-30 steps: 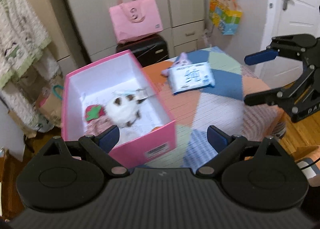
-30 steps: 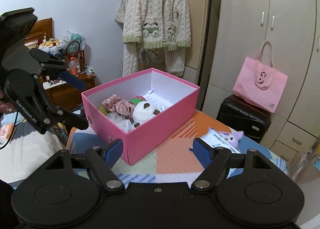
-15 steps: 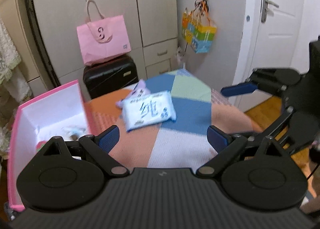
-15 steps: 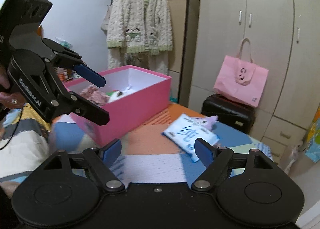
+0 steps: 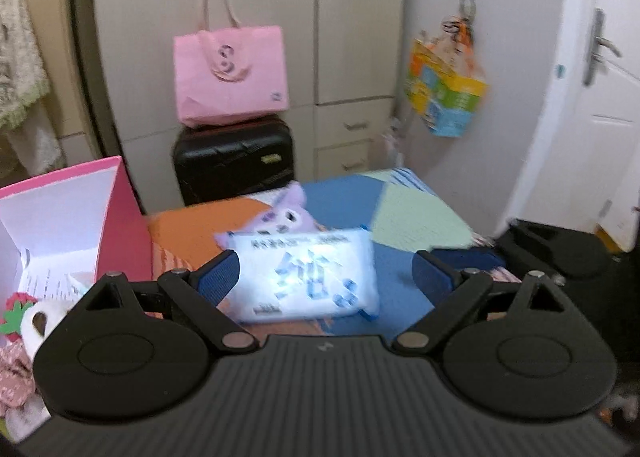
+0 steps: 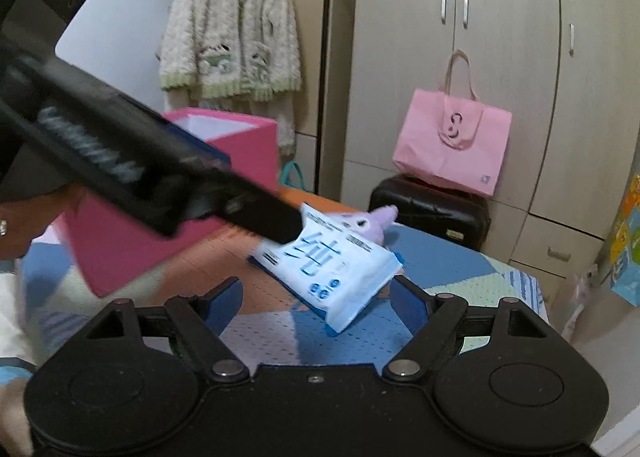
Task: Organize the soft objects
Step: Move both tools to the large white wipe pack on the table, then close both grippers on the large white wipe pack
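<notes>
Closing in on the white-and-blue soft tissue pack [image 5: 308,275] lying on the patchwork cloth [image 5: 416,221] w/ the lilac plush toy [image 5: 286,213] touching behind, right of the pink cardboard box [image 5: 120,217]. Left gripper [image 5: 324,277] is closing slightly, pack betw. jaws but not pinched; right gripper [image 6: 318,297] is standing wide, empty. Best: straddle the pack's short sides, squeeze gently, avoid snagging plush.

Right claw [image 6: 318,303] open before tissue pack [image 6: 332,263]; left claw's [image 6: 256,209] tip, blurred, perhaps touching it.
</notes>
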The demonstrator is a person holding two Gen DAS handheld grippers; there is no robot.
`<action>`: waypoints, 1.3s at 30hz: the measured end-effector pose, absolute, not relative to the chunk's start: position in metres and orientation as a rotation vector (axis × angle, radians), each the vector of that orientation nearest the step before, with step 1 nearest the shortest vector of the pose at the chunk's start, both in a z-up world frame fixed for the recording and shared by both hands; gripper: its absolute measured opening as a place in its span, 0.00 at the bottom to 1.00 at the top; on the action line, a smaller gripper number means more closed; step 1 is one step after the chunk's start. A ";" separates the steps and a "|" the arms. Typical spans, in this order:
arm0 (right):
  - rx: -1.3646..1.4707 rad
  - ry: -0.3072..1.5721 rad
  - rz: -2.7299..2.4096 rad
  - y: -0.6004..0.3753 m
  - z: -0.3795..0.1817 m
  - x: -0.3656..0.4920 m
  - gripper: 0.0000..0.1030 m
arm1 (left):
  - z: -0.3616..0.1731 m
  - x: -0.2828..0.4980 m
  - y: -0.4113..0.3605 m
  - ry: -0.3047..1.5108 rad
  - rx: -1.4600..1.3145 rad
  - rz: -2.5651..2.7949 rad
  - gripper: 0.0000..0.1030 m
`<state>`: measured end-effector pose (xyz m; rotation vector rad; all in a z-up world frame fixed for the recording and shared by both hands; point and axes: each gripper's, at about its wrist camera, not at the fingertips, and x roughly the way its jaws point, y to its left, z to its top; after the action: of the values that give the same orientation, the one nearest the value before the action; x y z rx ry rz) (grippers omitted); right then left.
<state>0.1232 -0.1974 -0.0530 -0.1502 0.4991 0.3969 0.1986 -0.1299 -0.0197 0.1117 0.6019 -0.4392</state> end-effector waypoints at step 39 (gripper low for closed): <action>-0.250 0.568 0.321 -0.175 -0.086 0.140 0.66 | -0.096 0.220 -0.113 0.852 -0.187 -0.415 0.70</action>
<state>0.1401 -0.1753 -0.0856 -0.2499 0.5679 0.3207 0.2202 -0.1127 -0.0955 -0.1870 0.8520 -0.4151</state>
